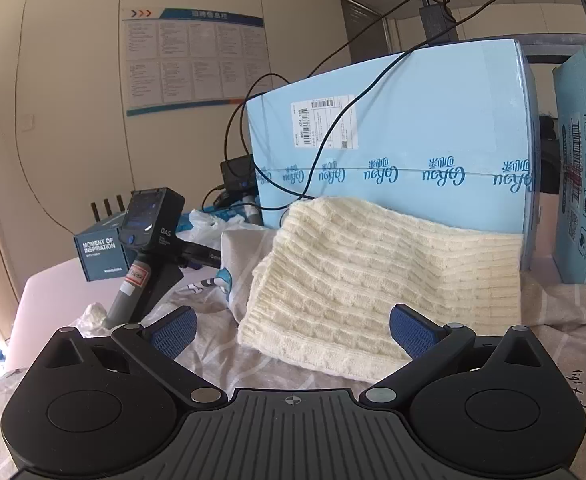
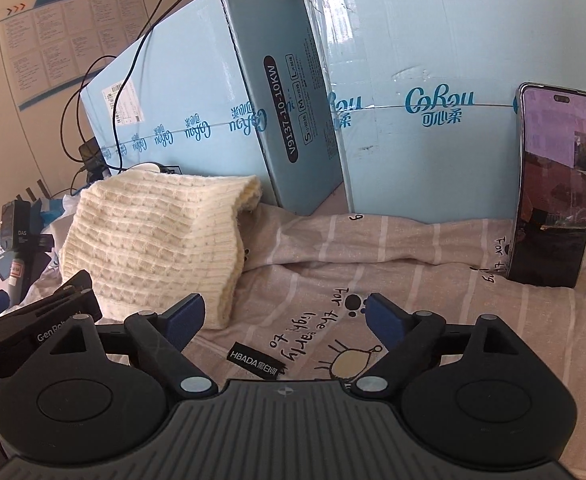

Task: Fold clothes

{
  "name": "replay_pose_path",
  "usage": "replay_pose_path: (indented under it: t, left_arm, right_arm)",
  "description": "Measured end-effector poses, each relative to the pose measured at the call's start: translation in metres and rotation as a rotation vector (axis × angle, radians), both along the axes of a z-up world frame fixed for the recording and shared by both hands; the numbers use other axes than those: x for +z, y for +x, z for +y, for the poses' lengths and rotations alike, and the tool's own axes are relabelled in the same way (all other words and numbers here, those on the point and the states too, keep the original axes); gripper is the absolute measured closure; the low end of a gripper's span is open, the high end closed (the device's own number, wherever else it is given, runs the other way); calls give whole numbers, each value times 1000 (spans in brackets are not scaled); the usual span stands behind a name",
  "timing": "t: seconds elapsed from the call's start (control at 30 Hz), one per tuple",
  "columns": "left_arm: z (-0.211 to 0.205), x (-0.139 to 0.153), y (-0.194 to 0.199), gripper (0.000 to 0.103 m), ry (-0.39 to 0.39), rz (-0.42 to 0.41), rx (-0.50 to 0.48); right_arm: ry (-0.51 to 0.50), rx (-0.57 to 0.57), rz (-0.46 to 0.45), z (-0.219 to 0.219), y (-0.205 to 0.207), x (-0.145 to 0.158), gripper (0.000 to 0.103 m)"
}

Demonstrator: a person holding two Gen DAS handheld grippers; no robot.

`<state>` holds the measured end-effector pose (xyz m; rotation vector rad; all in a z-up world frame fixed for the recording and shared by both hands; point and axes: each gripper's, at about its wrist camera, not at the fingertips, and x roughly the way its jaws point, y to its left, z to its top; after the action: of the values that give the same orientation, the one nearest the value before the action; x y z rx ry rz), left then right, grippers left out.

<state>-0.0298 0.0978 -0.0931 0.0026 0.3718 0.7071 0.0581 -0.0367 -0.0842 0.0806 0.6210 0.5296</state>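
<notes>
A folded cream knit sweater (image 1: 377,280) lies on a pink striped sheet (image 1: 229,356), its far edge against a light blue box. My left gripper (image 1: 291,330) is open and empty, its blue pads just in front of the sweater's near edge. In the right wrist view the sweater (image 2: 153,236) lies to the left. My right gripper (image 2: 283,316) is open and empty over the printed sheet (image 2: 413,248), to the right of the sweater. The left gripper (image 2: 45,312) shows at the left edge there.
Large light blue boxes (image 1: 393,140) (image 2: 433,80) stand behind the sweater with black cables (image 1: 333,120) over them. A phone (image 2: 553,184) leans upright against the right box. A black handheld device (image 1: 149,248) and a small dark blue box (image 1: 101,254) sit at left.
</notes>
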Motion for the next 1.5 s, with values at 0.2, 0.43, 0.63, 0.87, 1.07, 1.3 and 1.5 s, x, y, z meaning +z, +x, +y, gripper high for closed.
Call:
replay_pose_path:
  t: [0.2, 0.43, 0.63, 0.87, 1.07, 1.3, 1.5]
  left_arm:
    - [-13, 19, -25, 0, -112, -34, -48]
    - [-10, 25, -47, 0, -199, -87, -14]
    - [-2, 25, -63, 0, -261, -114, 96]
    - [8, 27, -82, 0, -321, -112, 185]
    - [9, 27, -85, 0, -311, -116, 188]
    - [2, 22, -73, 0, -280, -85, 166]
    - [2, 17, -66, 0, -271, -64, 166]
  right_arm:
    - [2, 19, -8, -16, -1, 7, 4]
    - [-12, 68, 5, -18, -2, 11, 0]
    - [16, 117, 22, -17, -6, 12, 0]
    - [3, 132, -32, -13, -14, 11, 0]
    - [-27, 128, -25, -12, -14, 8, 0]
    - [-54, 130, -46, -11, -17, 9, 0]
    - [-67, 128, -66, -11, -19, 10, 0]
